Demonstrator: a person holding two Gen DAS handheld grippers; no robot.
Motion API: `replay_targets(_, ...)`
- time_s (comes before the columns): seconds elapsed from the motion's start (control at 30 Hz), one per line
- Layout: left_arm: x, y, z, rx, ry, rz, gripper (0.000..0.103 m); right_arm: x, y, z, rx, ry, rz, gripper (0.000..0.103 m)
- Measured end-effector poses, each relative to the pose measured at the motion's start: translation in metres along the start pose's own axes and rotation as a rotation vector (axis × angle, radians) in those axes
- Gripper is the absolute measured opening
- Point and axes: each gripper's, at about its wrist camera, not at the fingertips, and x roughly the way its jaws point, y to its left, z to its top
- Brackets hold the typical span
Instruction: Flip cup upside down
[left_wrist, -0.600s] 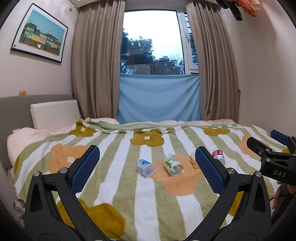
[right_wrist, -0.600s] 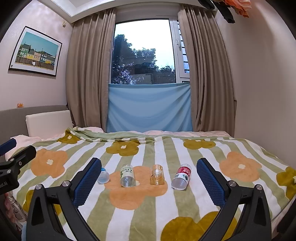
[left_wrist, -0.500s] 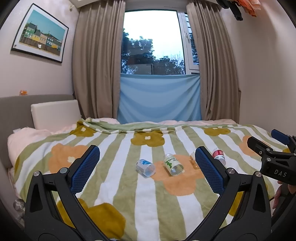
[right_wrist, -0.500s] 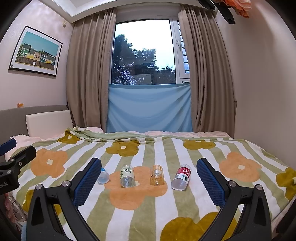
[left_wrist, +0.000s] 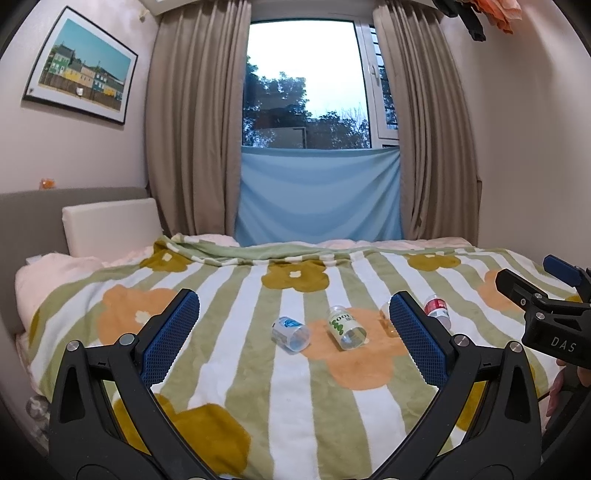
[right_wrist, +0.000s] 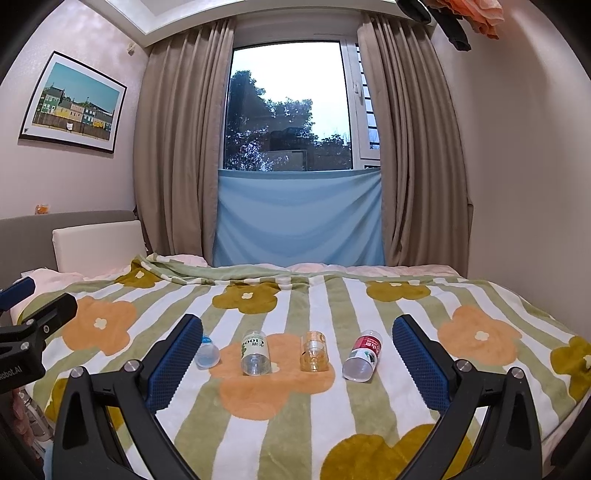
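Note:
Several small clear cups lie on their sides in a row on the striped flowered blanket (right_wrist: 295, 424). From left to right they are a blue-labelled cup (right_wrist: 207, 353) (left_wrist: 291, 333), a green-labelled cup (right_wrist: 254, 352) (left_wrist: 346, 327), an amber cup (right_wrist: 314, 351) (left_wrist: 387, 320) and a red-labelled cup (right_wrist: 362, 355) (left_wrist: 436, 310). My right gripper (right_wrist: 297, 363) is open and empty, short of the row. My left gripper (left_wrist: 293, 345) is open too, nothing between its fingers. The left fingers partly hide the amber cup.
The bed fills the room's middle, with a grey headboard (left_wrist: 22, 218) and white cushion (left_wrist: 110, 229) at left. Curtains and a window with a blue cloth (right_wrist: 299, 218) stand behind it. A bare wall (right_wrist: 524, 166) is on the right. The bed's near edge drops off below the grippers.

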Motion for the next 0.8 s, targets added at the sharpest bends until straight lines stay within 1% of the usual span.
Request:
replay_targets(0.5,-0.0055,0.0027,0.0025,-0.017,-0.029,0.005,0.103,-0.0016,0.0008,0.0020,-0.002,-0.003,-0.002,0.103)
replay_targets(0.8,-0.0015,0.0097,0.0022,-0.054,-0.021,0.005,0.103,0.0015,0.0011,0.0021,0.007,0.004,-0.008,0.103)
